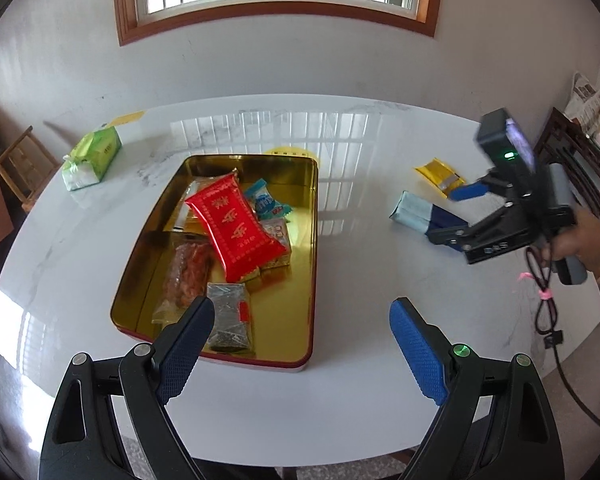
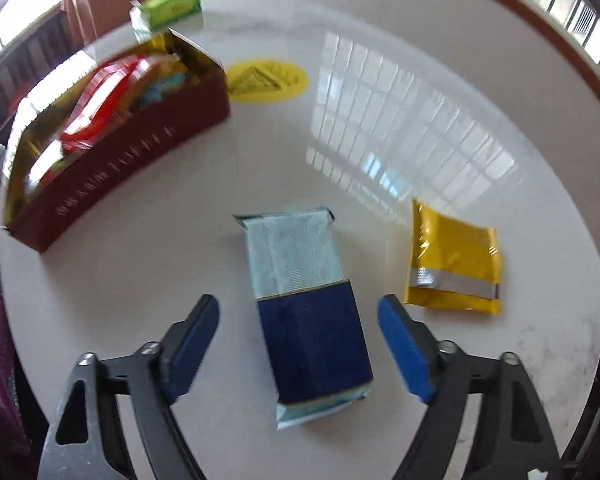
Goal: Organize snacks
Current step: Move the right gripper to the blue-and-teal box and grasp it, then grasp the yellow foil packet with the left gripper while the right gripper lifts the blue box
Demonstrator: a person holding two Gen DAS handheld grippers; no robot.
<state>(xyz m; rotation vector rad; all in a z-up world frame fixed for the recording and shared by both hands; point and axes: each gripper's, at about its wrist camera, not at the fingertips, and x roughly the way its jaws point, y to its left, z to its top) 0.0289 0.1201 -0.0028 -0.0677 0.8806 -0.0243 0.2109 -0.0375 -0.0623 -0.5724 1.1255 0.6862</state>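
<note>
A gold-lined tin (image 1: pixel 306 280) with dark red sides (image 2: pixel 139 148) lies on the white table and holds several snacks, a red packet (image 1: pixel 231 224) on top. My left gripper (image 1: pixel 300 344) hangs open over the tin's near edge, nothing between its fingers. To the right lie a pale-blue and navy pouch (image 1: pixel 416 214) (image 2: pixel 304 304) and a yellow pouch (image 1: pixel 440 176) (image 2: pixel 454 260). My right gripper (image 2: pixel 297 344) (image 1: pixel 456 216) is above the navy end of the blue pouch, open, fingers on either side and not touching it.
A green tissue pack (image 1: pixel 93 158) (image 2: pixel 167 10) lies at the table's far left. A yellow round sticker (image 2: pixel 265 80) sits beside the tin. Chairs stand past the table's edges. A cable (image 1: pixel 548 312) dangles from the hand holding the right gripper.
</note>
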